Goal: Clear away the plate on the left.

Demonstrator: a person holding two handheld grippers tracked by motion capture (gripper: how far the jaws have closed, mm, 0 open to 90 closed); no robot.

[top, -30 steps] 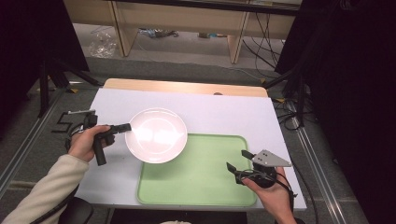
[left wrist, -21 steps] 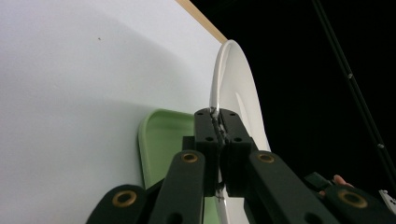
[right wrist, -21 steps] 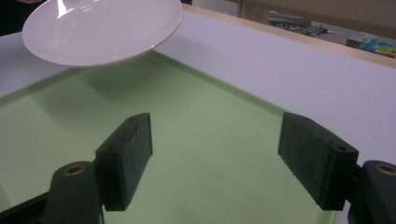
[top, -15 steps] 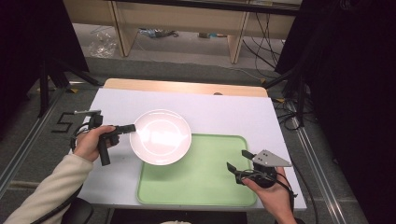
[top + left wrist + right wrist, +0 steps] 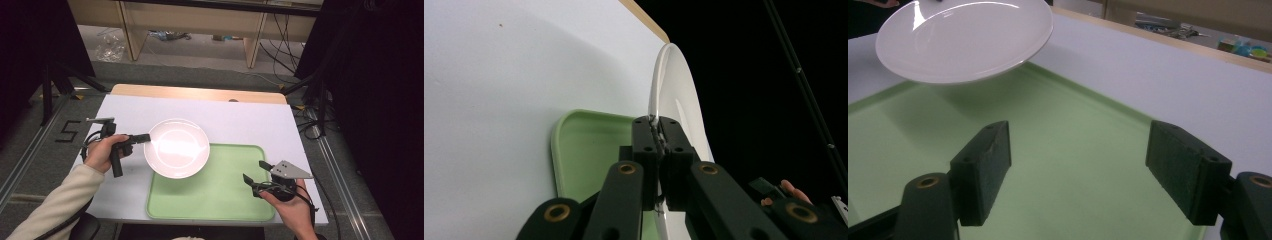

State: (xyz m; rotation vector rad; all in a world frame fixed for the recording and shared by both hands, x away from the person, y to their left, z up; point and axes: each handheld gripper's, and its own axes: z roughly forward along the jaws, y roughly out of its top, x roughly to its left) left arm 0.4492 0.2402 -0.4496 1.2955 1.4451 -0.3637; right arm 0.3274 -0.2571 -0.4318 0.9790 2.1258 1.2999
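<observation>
Plate [image 5: 177,148] hangs above the green tray's [image 5: 225,192] near-left corner, pinched at its rim by the left gripper [image 5: 146,138]. With so little rim held, it could tip or slip. Right gripper [image 5: 254,175] waits spread over the tray.

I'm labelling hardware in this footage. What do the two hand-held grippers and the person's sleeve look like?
Both are black, with two flat rectangular jaw pads on arms with brass-coloured pivot rivets. The left gripper has a pistol-style handle and trailing black cable. The right gripper carries a grey three-cornered plate. The left arm wears a cream sleeve.
</observation>
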